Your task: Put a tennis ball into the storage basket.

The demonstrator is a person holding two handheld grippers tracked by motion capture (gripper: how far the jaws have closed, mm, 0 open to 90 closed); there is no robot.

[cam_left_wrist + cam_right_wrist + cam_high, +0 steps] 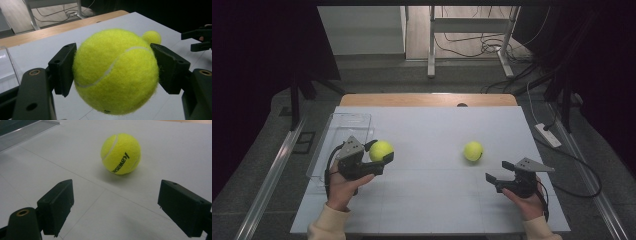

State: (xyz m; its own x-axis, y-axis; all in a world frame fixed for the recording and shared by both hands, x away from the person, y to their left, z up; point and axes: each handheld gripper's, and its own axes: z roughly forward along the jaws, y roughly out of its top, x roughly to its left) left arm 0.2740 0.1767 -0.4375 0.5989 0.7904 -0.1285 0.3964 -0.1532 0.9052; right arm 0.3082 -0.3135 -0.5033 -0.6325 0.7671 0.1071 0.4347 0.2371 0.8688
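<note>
Clear tray [343, 121] at the table's [432, 200] left edge, presumably the destination. Left gripper [379, 152], just beside the tray, pinches a tennis ball [116, 71] across its middle, raised off the surface, apparently so it can be carried. Second tennis ball [121, 153] rests on the table right of centre, printed lettering facing the right gripper [496, 179], whose jaws stand spread, aimed at it from nearby without touching. Being spheres, the balls have no long axis.
</note>
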